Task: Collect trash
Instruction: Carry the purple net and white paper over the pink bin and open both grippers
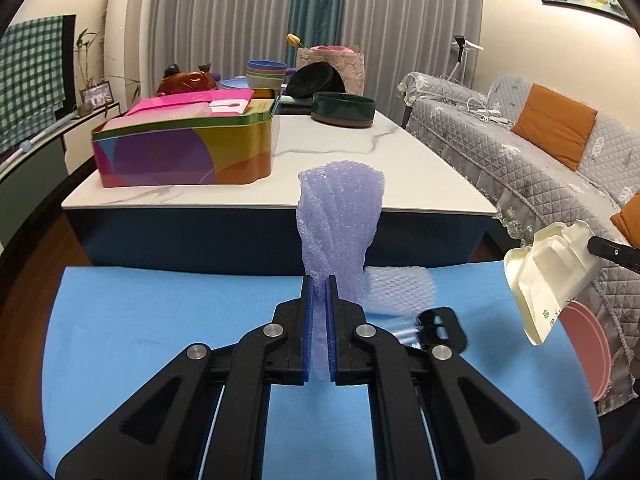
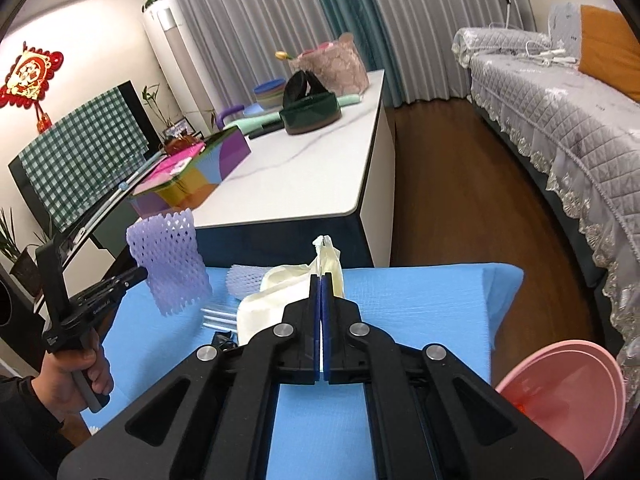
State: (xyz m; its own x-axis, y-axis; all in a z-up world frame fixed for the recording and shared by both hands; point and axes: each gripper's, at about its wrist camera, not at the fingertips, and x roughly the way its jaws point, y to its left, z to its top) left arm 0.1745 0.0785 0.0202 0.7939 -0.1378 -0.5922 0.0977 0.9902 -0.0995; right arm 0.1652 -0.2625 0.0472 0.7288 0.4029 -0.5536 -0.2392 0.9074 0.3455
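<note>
Two claws are closed, each on one piece of trash held above the blue mat. The left claw [image 1: 319, 280] pinches a purple foam net sleeve [image 1: 340, 220] between its blue pads; the sleeve stands up out of the jaws, and its lower part is hidden between them. The right claw [image 2: 322, 280] is shut on a cream plastic bag [image 2: 280, 300]; only a thin edge of the bag pokes up past the tips, and the rest sags to the left and partly under the claw's body.

Both claws point forward and downward. In the right wrist view a hand [image 2: 76, 372] grips the left claw's handle at the left edge, the sleeve cut off by the frame.

On the mat [image 1: 160, 320] a second, paler foam net [image 1: 400, 288] lies near the far edge, blurred. Just nearer lie some clear straws [image 2: 218, 318] and a small black object [image 1: 440, 324], too blurred to name.

Beyond the mat's far edge stands a white marble surface [image 1: 400, 168] bearing a colourful tin [image 1: 184, 152]. A pink basin [image 2: 568, 396] sits off the mat's right edge, cut off by the frame. Open wooden floor [image 2: 460, 200] runs between the surface and the grey sofa [image 2: 560, 120].
</note>
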